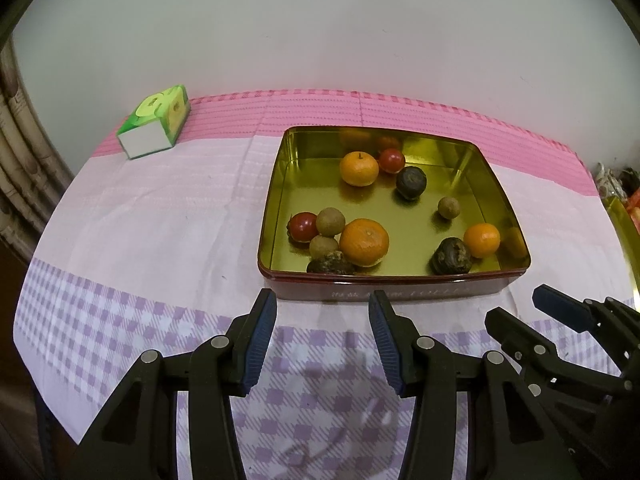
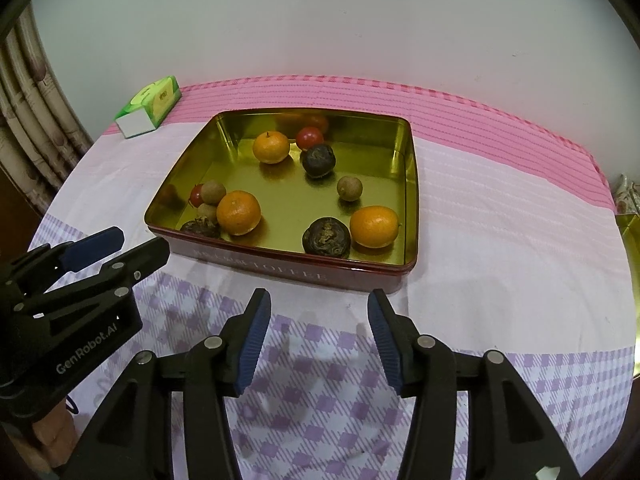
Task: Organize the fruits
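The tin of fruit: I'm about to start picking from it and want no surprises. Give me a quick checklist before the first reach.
1. Left gripper open, holding nothing: ok.
2. Right gripper open, holding nothing: ok.
3. Tin uncovered, fruit reachable: ok.
4. Near right orange free to grasp: not ok, touching a dark fruit.
5. Small brown fruit standing alone: ok.
6. Second tin ready as a destination: cannot tell, only its edge shows.

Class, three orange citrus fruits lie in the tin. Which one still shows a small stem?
The far orange, beside a red fruit near the tin's back wall. A short stem sticks up from its top; the two nearer oranges show none.
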`<action>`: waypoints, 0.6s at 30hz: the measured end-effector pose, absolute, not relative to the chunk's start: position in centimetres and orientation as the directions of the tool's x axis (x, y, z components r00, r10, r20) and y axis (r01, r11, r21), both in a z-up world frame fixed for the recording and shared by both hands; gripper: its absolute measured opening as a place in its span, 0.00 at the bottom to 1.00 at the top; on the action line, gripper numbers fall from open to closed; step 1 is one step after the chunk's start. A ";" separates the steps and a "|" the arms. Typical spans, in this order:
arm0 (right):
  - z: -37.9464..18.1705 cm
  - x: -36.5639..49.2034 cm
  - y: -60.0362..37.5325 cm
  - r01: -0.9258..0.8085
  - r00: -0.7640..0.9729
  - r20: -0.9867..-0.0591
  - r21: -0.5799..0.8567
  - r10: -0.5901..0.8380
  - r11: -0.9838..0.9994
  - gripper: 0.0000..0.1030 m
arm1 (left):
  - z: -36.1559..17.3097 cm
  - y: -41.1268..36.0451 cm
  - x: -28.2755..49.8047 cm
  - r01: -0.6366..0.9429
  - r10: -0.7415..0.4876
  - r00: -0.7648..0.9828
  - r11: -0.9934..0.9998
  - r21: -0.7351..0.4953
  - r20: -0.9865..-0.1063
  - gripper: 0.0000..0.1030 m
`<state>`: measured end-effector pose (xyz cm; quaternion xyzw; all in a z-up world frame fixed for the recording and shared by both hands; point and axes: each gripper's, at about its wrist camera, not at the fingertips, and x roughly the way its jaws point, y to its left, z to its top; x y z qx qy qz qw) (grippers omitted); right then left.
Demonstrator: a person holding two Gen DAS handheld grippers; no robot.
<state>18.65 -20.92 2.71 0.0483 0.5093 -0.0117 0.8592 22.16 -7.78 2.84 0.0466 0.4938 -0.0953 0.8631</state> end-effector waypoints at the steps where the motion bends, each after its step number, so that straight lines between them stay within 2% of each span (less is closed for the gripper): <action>1: 2.7 18.6 -20.9 0.070 0.481 -0.876 0.072 0.029 0.995 0.47 | 2.8 -7.8 22.2 0.211 -0.118 0.493 0.977 -0.014 -0.862 0.48; 18: 2.5 18.5 -20.7 0.072 0.473 -0.881 0.075 0.032 0.995 0.47 | 2.5 -7.6 22.2 0.202 -0.109 0.488 0.979 -0.010 -0.866 0.48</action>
